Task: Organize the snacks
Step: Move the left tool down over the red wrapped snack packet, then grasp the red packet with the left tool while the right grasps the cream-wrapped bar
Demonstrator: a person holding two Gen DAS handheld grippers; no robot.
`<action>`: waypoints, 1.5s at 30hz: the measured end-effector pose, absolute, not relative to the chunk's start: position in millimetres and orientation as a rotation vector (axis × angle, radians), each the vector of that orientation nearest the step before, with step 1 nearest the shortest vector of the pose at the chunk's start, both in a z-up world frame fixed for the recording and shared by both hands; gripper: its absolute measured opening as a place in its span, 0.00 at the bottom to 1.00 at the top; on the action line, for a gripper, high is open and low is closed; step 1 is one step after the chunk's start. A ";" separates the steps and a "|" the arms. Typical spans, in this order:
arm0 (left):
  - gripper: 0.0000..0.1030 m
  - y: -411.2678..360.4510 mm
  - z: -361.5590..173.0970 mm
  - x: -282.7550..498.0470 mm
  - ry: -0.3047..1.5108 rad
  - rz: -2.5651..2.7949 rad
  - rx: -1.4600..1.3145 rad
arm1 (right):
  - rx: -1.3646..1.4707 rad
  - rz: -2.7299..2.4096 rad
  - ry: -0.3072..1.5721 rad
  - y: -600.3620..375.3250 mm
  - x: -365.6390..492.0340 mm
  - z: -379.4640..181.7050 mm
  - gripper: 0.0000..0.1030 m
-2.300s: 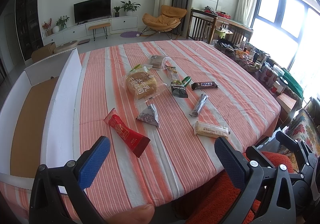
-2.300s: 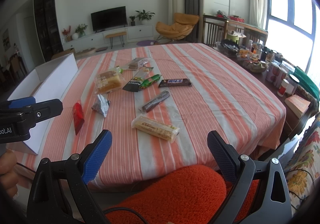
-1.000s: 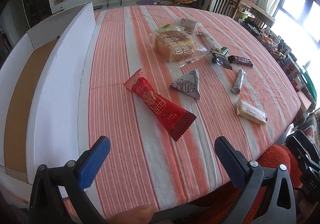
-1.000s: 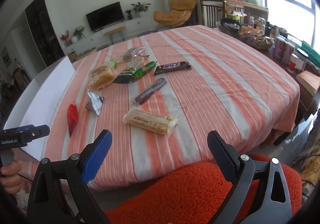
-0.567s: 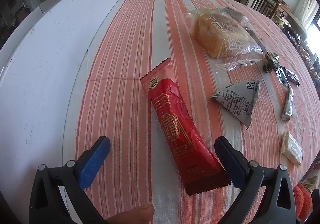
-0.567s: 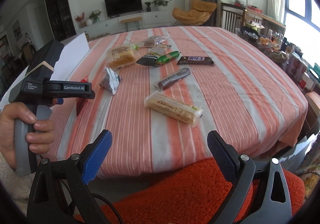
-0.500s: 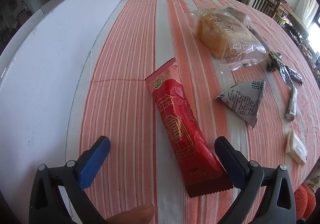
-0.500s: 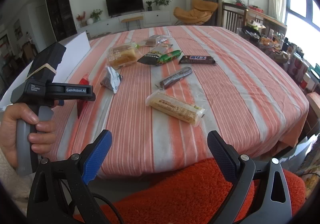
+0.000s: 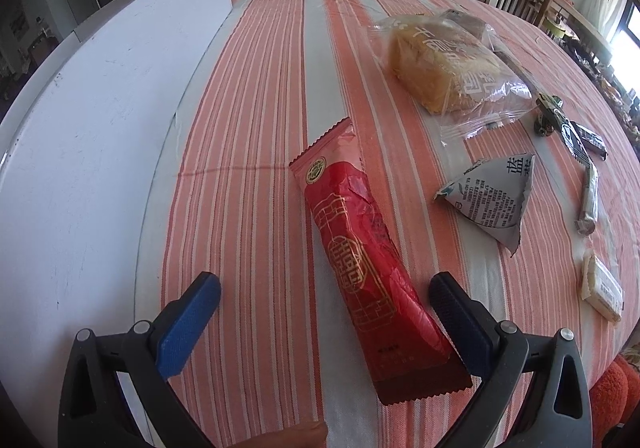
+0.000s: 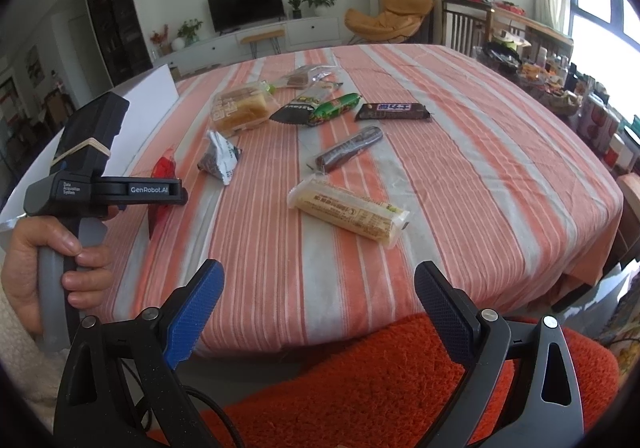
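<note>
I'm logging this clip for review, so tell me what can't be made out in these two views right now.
- Red snack packet: in the right wrist view, the left gripper's body mostly hides it.
- White box: in the left wrist view, only its outer wall shows; the inside is hidden behind that wall.
- Brown snack in clear wrap: right wrist view, too far to identify.
- Cream wafer bar: left wrist view, print too small and distorted.

At the left of the right wrist view, the hand-held left gripper reads "GenRobot.AI" on its arm and "Data Acquisition System" on its body. The dark pouch near the upper middle shows "Astave", as far as it can be made out. In the left wrist view, the grey triangular packet at right carries blue Chinese characters, and the bread bag at upper right has white ones
</note>
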State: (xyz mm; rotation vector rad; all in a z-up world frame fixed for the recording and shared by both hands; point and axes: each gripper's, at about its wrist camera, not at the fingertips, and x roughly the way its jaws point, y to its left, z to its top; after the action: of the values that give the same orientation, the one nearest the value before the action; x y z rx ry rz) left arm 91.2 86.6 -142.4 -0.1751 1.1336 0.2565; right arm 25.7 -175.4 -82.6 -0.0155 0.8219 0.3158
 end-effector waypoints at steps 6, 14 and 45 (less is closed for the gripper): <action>1.00 85.1 -143.1 89.5 1.120 0.224 -0.146 | -0.004 0.312 0.817 -177.7 26.8 -82.5 0.95; 1.00 98.2 -141.1 88.7 1.190 0.154 -0.116 | 0.058 0.275 0.828 -192.5 33.4 -82.8 0.95; 0.11 91.7 -88.3 51.4 1.011 -0.095 -0.248 | -0.339 0.601 1.215 -149.6 169.3 -123.2 0.29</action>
State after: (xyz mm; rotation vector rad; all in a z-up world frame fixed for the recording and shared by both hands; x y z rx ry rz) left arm 51.4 91.7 -88.3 -0.2480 1.0112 -0.0952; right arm 169.3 -149.6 -123.2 -0.3392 1.2150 0.6012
